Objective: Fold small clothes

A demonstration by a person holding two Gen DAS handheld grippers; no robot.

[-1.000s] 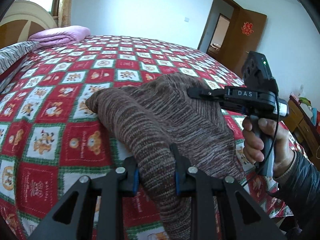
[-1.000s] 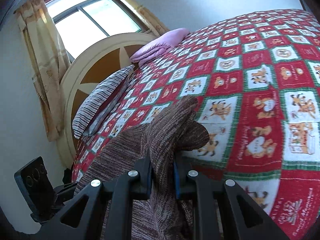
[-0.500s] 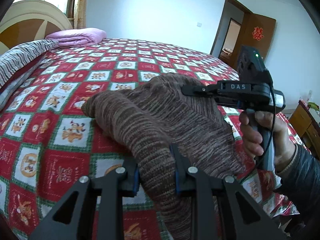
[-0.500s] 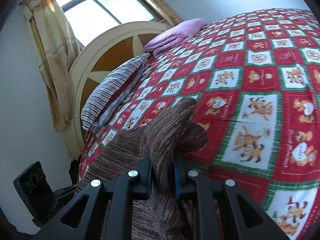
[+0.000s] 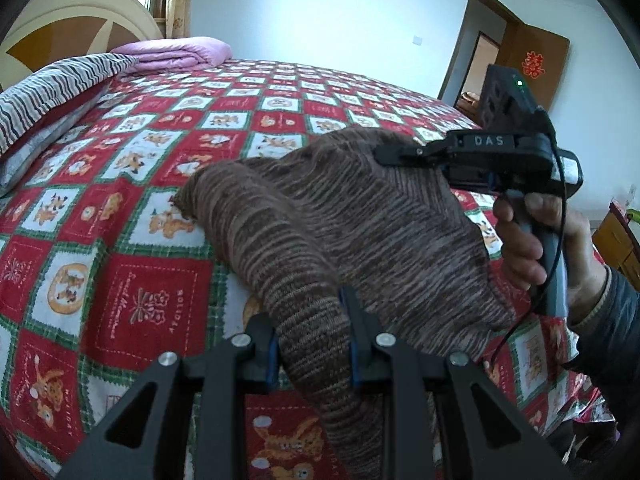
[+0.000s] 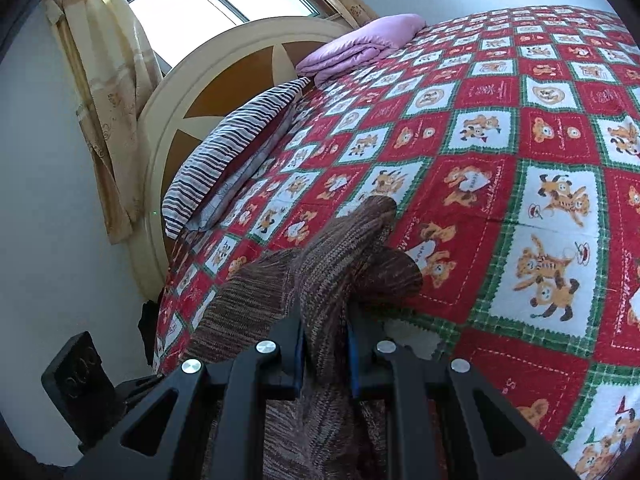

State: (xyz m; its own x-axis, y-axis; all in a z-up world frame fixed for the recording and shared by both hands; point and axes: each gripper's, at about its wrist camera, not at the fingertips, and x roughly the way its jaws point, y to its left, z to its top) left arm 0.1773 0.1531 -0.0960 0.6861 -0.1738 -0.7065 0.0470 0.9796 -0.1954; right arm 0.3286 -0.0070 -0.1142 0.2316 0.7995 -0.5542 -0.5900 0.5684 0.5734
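A brown striped knitted garment (image 5: 340, 216) is lifted over the red patterned bedspread (image 5: 120, 216). My left gripper (image 5: 312, 340) is shut on one bunched edge of it. My right gripper (image 6: 324, 344) is shut on another bunched part of the garment (image 6: 340, 248). The right gripper also shows in the left wrist view (image 5: 384, 156), held in a hand at the garment's far right side. The garment hangs between the two grippers, and its far end rests on the bedspread (image 6: 520, 160).
A striped pillow (image 5: 44, 92) and a folded purple quilt (image 5: 176, 50) lie at the head of the bed by the rounded headboard (image 6: 208, 92). A window with curtains (image 6: 108, 80) is behind it. An open wooden door (image 5: 516, 60) stands at the far right.
Both grippers have carried the garment further over the bed toward the headboard. The hold on the garment is unchanged.
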